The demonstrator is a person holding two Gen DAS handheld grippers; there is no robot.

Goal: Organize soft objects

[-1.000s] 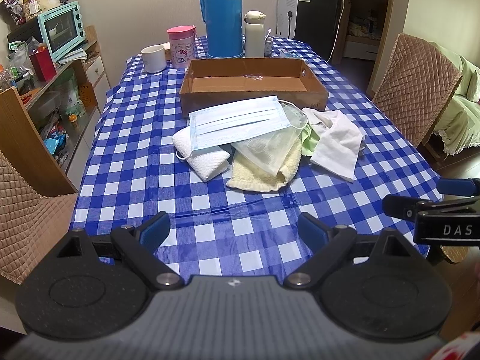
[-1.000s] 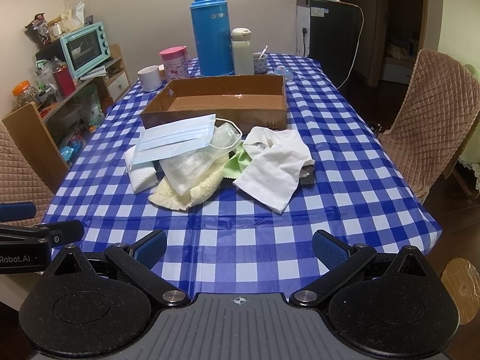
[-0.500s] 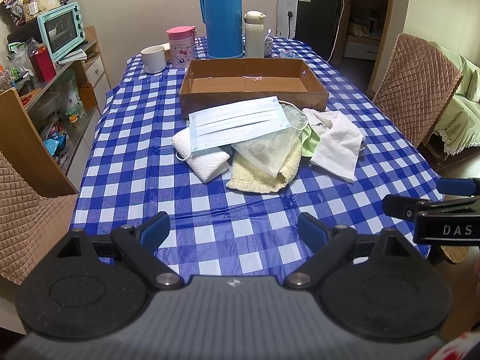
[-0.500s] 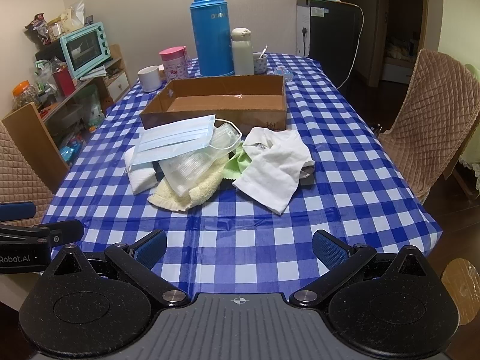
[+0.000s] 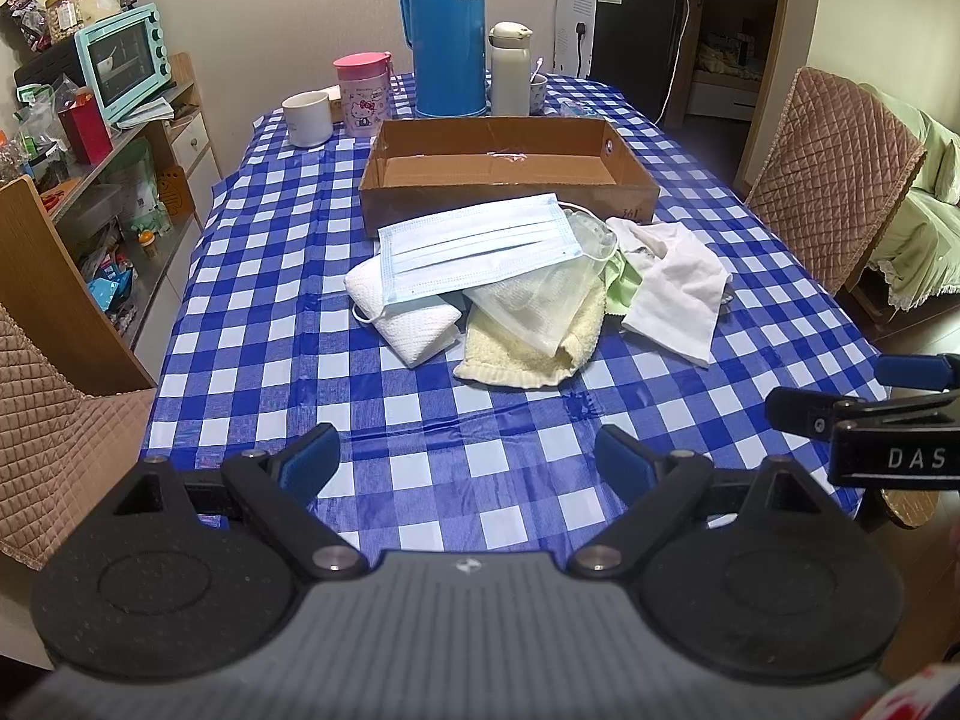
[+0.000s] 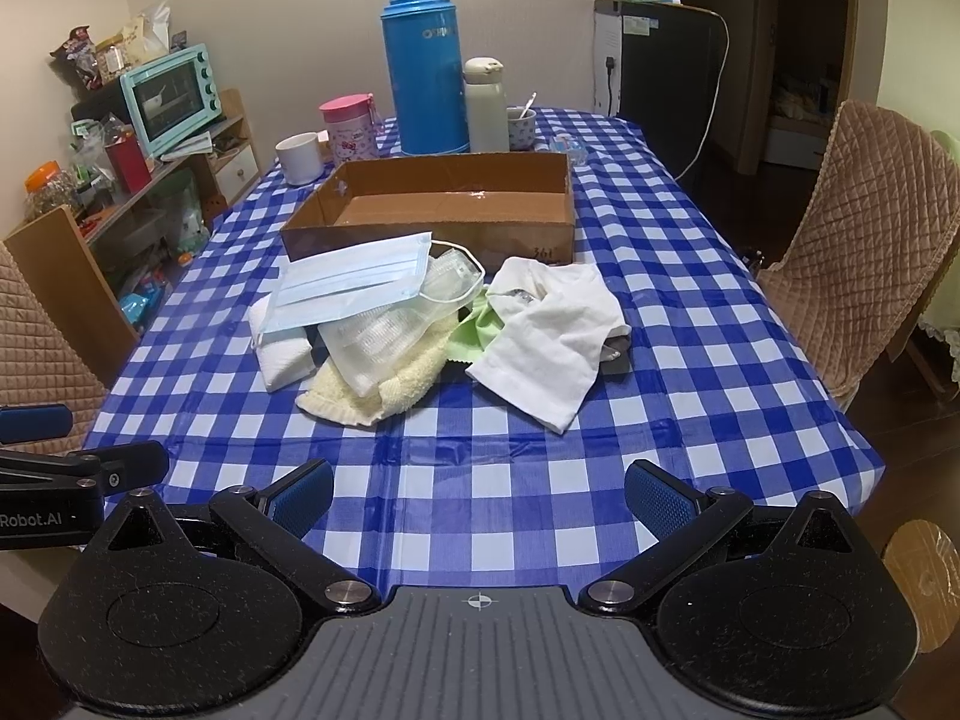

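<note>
Both grippers, left gripper [image 5: 465, 459] and right gripper [image 6: 480, 495], gape empty: pinch the face mask [image 5: 480, 249] topmost, then lift toward the cardboard box [image 5: 507, 201].

The left tool [image 5: 468, 459] is held low at the near edge of the surface [image 5: 420, 420], its blue-padded fingers [image 5: 312, 459] spread wide with nothing between them. The right tool [image 6: 480, 489] sits level beside it, just to the right, fingers equally wide apart and empty, both pointing toward the far end.
</note>
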